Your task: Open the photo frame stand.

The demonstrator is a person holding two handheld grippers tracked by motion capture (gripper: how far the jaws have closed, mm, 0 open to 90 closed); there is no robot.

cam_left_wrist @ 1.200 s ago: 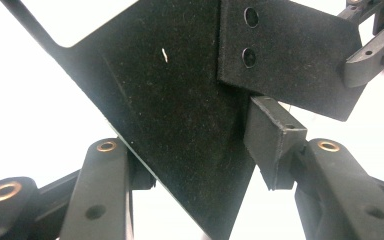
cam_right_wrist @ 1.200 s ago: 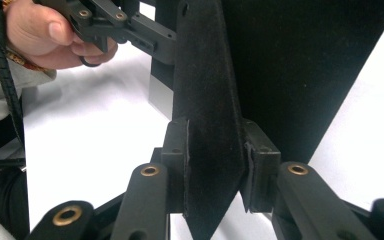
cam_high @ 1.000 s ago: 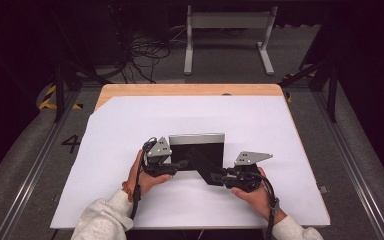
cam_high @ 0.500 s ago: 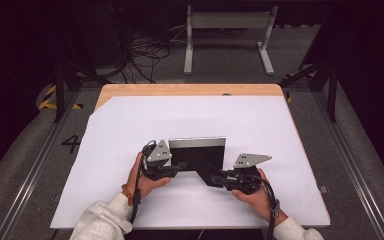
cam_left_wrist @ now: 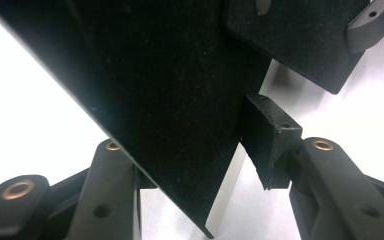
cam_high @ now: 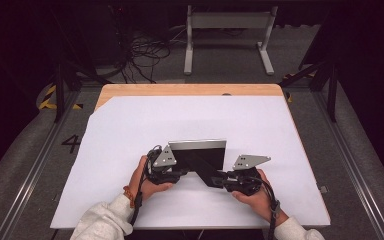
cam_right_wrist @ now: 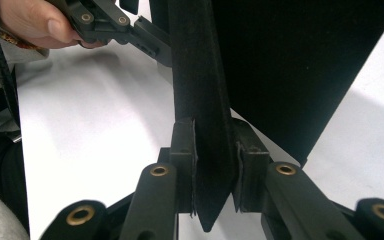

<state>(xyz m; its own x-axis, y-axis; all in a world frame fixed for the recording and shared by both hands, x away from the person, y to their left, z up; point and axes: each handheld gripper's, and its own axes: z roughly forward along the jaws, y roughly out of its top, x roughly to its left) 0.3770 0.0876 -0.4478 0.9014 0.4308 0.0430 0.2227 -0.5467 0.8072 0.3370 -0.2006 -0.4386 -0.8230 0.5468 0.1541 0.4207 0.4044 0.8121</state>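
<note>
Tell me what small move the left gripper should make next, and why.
Probably close the left gripper on the black panel: the panel's edge sits between its jaws, one pad apart from it, while the right gripper already clamps a flap.

The white-covered bench lies open across the upper, left and right of the frame; the black panel stands as an obstacle at lower centre.

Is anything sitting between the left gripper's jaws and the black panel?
Nothing visible does: the black panel already runs between the jaws of the left gripper, with one pad right beside it.
</note>
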